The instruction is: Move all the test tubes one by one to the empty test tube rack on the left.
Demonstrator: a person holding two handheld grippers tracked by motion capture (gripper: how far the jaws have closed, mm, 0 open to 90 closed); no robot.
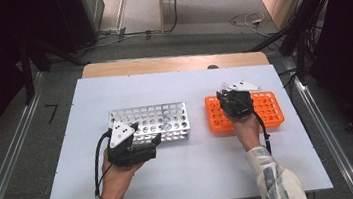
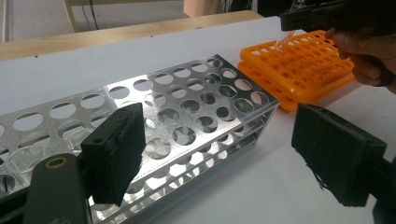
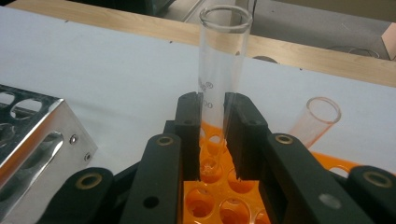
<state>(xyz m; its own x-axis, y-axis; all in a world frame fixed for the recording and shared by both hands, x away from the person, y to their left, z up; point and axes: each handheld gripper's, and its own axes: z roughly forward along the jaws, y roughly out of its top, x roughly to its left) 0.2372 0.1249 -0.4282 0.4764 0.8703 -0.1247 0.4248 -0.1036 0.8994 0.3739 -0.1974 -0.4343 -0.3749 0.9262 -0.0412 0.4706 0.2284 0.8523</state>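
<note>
White sheet (image 1: 188, 173) covers the table (image 1: 175, 63), whose bare wood edge shows at the far side. Grey floor lies around it, with metal rails left and right, cables on the floor beyond, and dark gear in the back corners.

Right gripper (image 3: 212, 135) stands over the orange rack (image 1: 271, 111), near its far left corner. Its jaws have closed on a clear glass tube (image 3: 223, 60); the pads press it from both sides. The tube stands upright, its open mouth well above the jaws and its lower end down at a hole of the rack. From the left gripper view the same tube shows faintly over the orange rack (image 2: 303, 60), under the right gripper (image 2: 287, 28).

Left gripper (image 2: 219, 149) rests near the front right corner of the metal rack (image 1: 149, 123), low over the sheet. Its jaws stand wide apart with nothing between the pads; one pad sits in front of the rack's side, and I cannot tell if it touches.

A second tube (image 3: 315, 121) leans in the orange rack just to the right of the held one, apart from the jaws. The two racks sit side by side, near each other but not touching. The metal rack's holes look empty.
</note>
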